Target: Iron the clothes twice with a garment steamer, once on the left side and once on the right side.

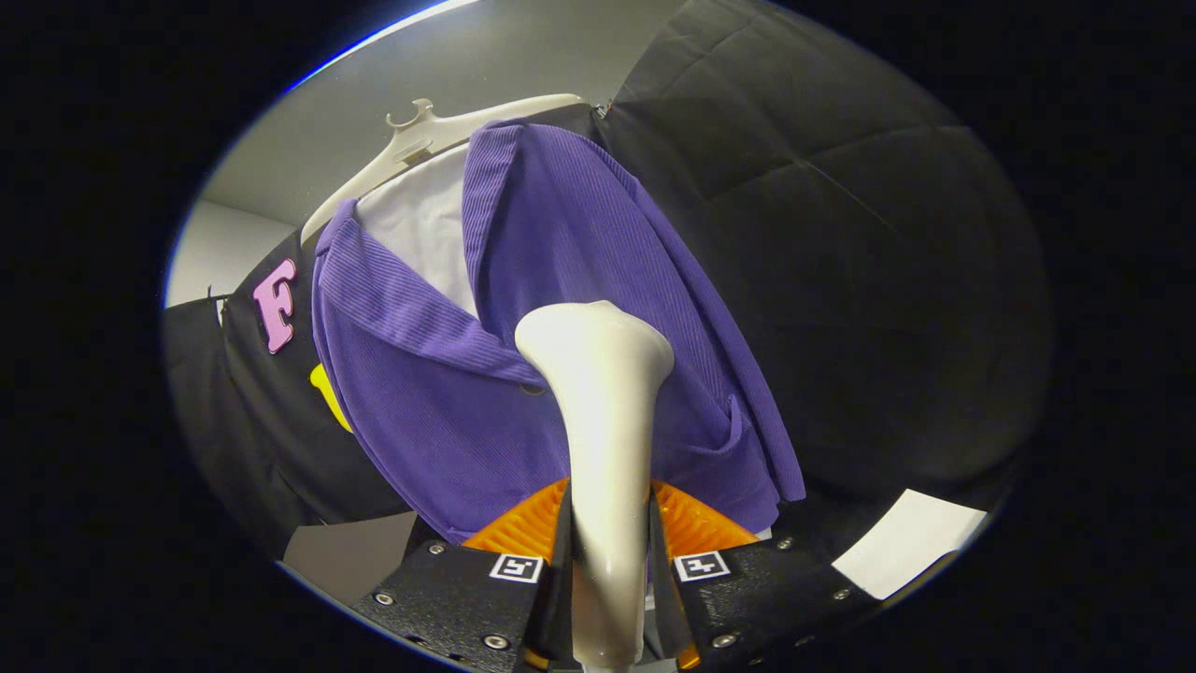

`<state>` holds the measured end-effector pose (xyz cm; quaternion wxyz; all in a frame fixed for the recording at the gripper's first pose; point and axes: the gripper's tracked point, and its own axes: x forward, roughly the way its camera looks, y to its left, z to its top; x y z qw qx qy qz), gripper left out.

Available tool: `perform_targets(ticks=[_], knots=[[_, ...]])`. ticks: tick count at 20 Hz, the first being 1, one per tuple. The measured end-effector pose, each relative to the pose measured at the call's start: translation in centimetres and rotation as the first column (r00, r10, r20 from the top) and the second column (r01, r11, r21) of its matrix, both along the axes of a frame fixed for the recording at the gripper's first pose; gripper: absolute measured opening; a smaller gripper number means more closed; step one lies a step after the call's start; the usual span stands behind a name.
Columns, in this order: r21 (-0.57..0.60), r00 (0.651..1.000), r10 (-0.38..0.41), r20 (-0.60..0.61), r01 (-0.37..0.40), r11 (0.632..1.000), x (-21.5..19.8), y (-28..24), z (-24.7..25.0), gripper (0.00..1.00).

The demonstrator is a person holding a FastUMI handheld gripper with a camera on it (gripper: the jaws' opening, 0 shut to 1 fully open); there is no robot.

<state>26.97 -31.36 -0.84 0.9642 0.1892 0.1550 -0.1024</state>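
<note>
The claw (609, 547) is clamped on the handle of a white garment steamer (603, 411), its two orange ribbed fingers (521, 528) pressing the handle from either side so the narrow gap between them is filled by it. The steamer rises straight ahead from between the fingers toward 12 o'clock, and its flared head meets the front of a purple ribbed jacket (570, 280) at about the middle of the garment, just beside a dark button (533, 387) at the head's 9 o'clock. Whether the head truly presses into the cloth or merely sits just in front of it cannot be told. The jacket hangs on a white hanger (420, 140), whose hook stands at about 11 o'clock beyond the steamer, with a white shirt (425, 229) showing in the open collar. A pocket flap (733, 425) lies at roughly 3 o'clock from the steamer's neck. Behind the jacket hangs the black cloth wall (841, 234), and pale wall (308, 140) shows beyond the hanger.
</note>
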Motion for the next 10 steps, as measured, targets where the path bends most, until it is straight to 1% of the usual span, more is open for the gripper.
perform_targets(ticks=[7, 10], knots=[[-0.001, 0.996, -0.019, -0.09, 0.019, 1.0, -0.9, 0.1, -4.0, 0.37], [-0.009, 0.991, -0.017, -0.133, 0.016, 1.0, -2.4, 0.1, -7.0, 0.37]])
